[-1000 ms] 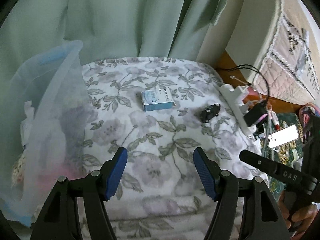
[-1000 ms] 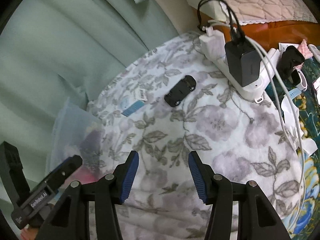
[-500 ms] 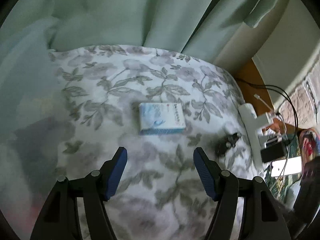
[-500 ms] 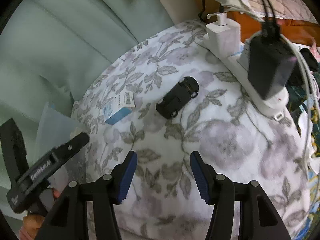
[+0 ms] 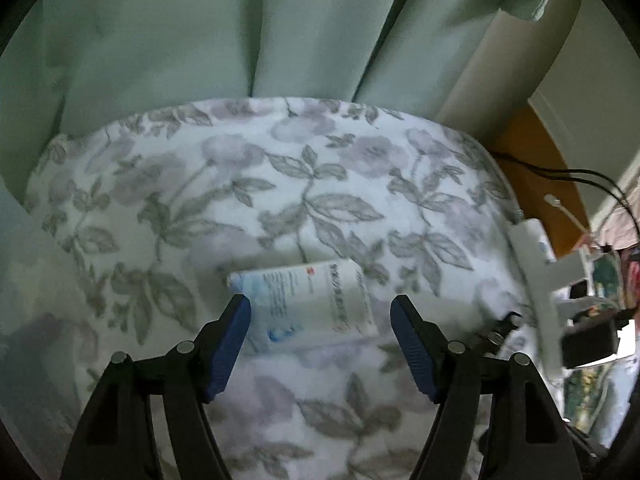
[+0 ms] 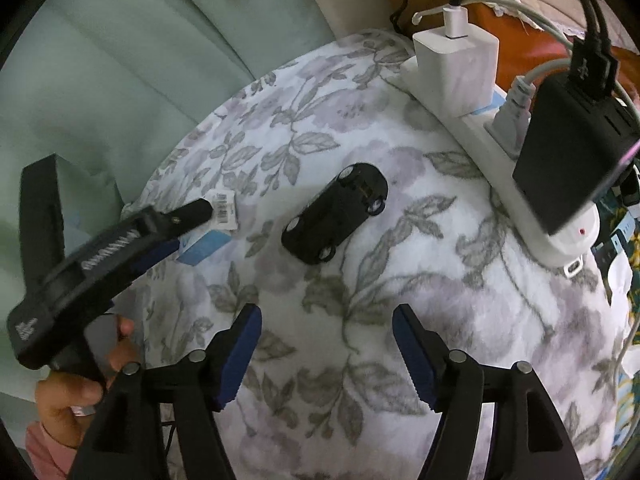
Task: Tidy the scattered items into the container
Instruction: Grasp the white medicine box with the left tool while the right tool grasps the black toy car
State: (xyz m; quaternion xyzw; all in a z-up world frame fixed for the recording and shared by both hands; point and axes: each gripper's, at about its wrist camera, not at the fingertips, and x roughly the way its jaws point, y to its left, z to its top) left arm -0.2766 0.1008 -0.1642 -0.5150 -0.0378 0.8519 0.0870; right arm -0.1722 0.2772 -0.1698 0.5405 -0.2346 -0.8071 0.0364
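A white and blue carton (image 5: pixel 308 304) lies flat on the floral cloth (image 5: pixel 320 184). My left gripper (image 5: pixel 320 320) straddles its near end; the jaws are opening, the right pad stands clear of it and nothing grips it. The right wrist view shows the same carton (image 6: pixel 208 246) under the left gripper (image 6: pixel 184 232), which a hand (image 6: pixel 80 392) holds. A black toy car (image 6: pixel 336 212) sits ahead of my right gripper (image 6: pixel 326 332). Those jaws are opening with only cloth between them. In the left view the car (image 5: pixel 496 328) is a dark blur at the right.
A white power strip (image 6: pixel 480 128) with a white charger (image 6: pixel 456 68), a black charger (image 6: pixel 568 152) and cables runs along the cloth's right edge. Green curtain (image 5: pixel 240 40) hangs behind. A hazy translucent plastic wall (image 5: pixel 28 320) fills the left view's lower left.
My left gripper swung away from the clear plastic bin and came down over the carton. My right gripper closed in on the toy car and its jaws spread wider.
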